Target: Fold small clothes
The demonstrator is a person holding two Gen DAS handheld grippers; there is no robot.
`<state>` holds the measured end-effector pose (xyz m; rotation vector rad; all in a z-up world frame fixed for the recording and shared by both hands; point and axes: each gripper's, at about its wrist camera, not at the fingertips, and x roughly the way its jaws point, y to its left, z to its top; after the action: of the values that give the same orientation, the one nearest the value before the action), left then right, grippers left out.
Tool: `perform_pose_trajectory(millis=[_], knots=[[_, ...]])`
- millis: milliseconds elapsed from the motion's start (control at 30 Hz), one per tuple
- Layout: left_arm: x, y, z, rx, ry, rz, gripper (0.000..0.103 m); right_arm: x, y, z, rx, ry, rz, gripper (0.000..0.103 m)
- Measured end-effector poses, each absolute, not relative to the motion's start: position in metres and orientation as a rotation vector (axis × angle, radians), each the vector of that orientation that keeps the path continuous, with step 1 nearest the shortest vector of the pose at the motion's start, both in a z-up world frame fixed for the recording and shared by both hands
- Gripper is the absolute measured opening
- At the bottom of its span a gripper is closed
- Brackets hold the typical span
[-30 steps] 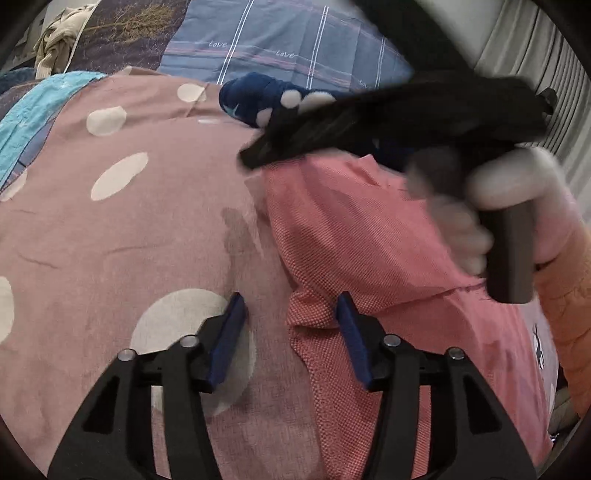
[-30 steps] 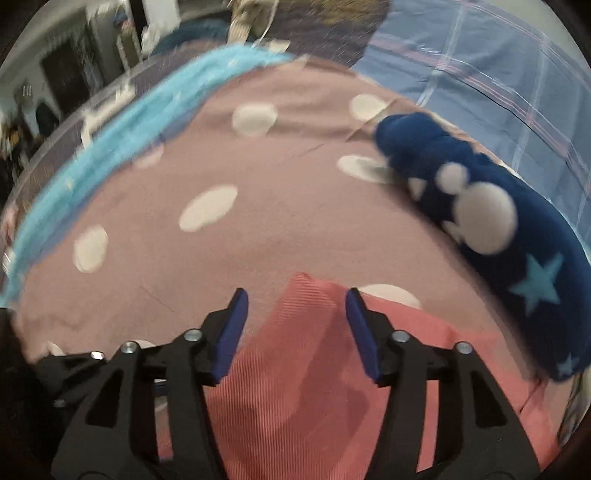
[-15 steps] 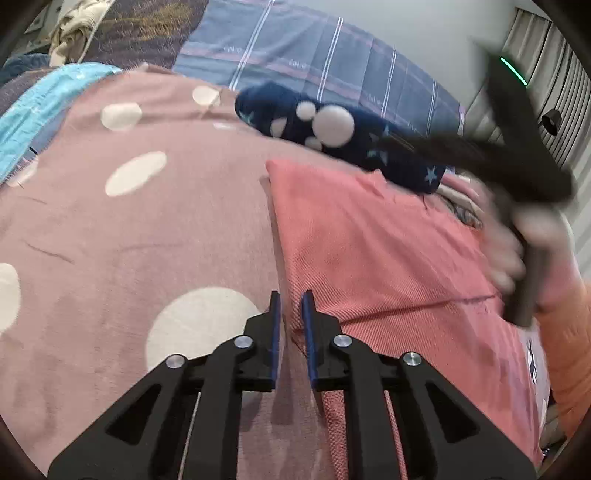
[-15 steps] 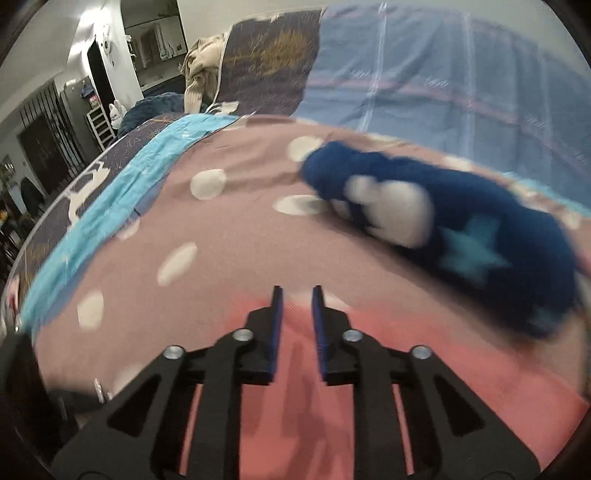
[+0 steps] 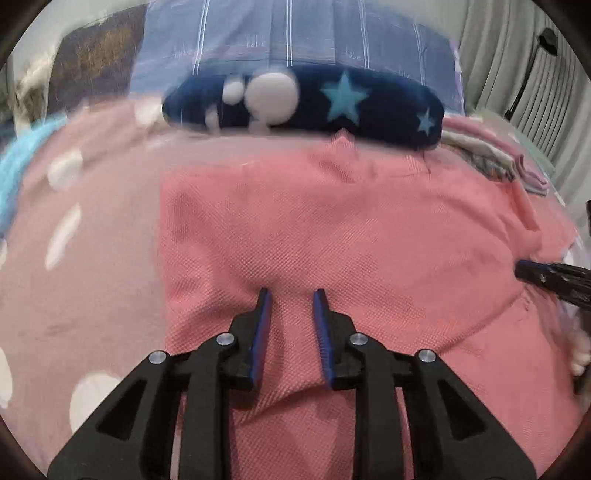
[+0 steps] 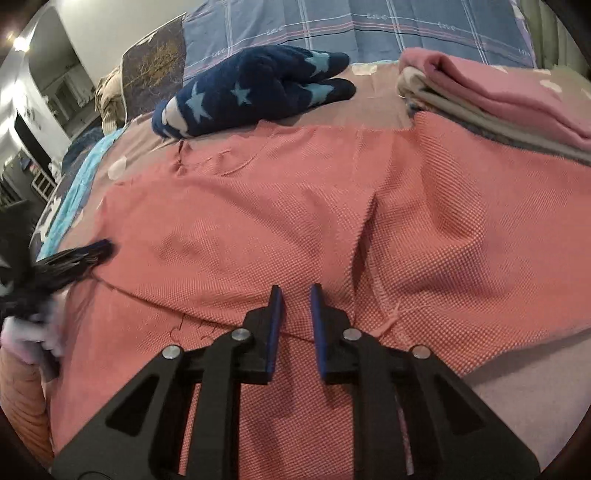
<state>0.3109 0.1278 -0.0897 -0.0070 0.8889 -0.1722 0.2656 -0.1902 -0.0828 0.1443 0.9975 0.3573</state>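
Note:
A coral-red checked garment lies spread flat on the bed, with a seam and a crease down its right half. My left gripper hovers low over the garment's near middle. Its jaws are opening, a soft ridge of the cloth lies between them, and the pads do not press on it. My right gripper is over the near hem, jaws a narrow gap apart, with cloth showing through the gap and nothing pinched. Each gripper shows blurred in the other's view: the left gripper, the right gripper.
A navy plush garment with stars lies just beyond the red one's far edge. A stack of folded clothes sits at the far right. The pink dotted sheet extends left. A plaid pillow and curtains lie behind.
My left gripper moved from the garment's left edge to over its middle; its jaws narrowed, then parted again. My right gripper swept right across the garment and its jaws narrowed.

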Motion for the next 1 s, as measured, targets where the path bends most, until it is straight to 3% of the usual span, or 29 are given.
perform_pose_trajectory(millis=[100, 267, 467, 500, 600, 700, 767, 800, 833, 1000], knots=[[0.307, 0.118, -0.089, 0.068, 0.878, -0.137, 0.026, 0.258, -0.220, -0.074, 0.269, 0.976, 0.375, 0.009], [0.306, 0.127, -0.091, 0.036, 0.885, -0.152, 0.026, 0.223, -0.362, -0.045, 0.469, 0.784, 0.099, 0.010], [0.305, 0.114, -0.092, 0.095, 0.873, -0.124, 0.027, 0.178, -0.524, -0.063, 0.809, 0.735, -0.261, 0.025], [0.305, 0.113, -0.092, 0.104, 0.872, -0.120, 0.027, 0.176, -0.536, -0.067, 0.844, 0.723, -0.248, 0.024], [0.306, 0.113, -0.092, 0.101, 0.872, -0.121, 0.027, 0.179, -0.550, -0.074, 0.920, 0.711, -0.211, 0.037], [0.306, 0.117, -0.092, 0.072, 0.871, -0.133, 0.027, 0.195, -0.546, -0.072, 0.912, 0.695, -0.265, 0.038], [0.306, 0.118, -0.092, 0.064, 0.870, -0.137, 0.027, 0.208, -0.548, -0.073, 0.890, 0.692, -0.302, 0.032], [0.306, 0.118, -0.092, 0.062, 0.870, -0.139, 0.027, 0.218, -0.547, -0.072, 0.887, 0.700, -0.322, 0.011], [0.306, 0.119, -0.092, 0.059, 0.869, -0.140, 0.027, 0.222, -0.547, -0.072, 0.899, 0.701, -0.336, 0.003], [0.306, 0.123, -0.092, 0.028, 0.867, -0.155, 0.027, 0.238, -0.469, -0.022, 0.759, 0.584, -0.100, 0.003]])
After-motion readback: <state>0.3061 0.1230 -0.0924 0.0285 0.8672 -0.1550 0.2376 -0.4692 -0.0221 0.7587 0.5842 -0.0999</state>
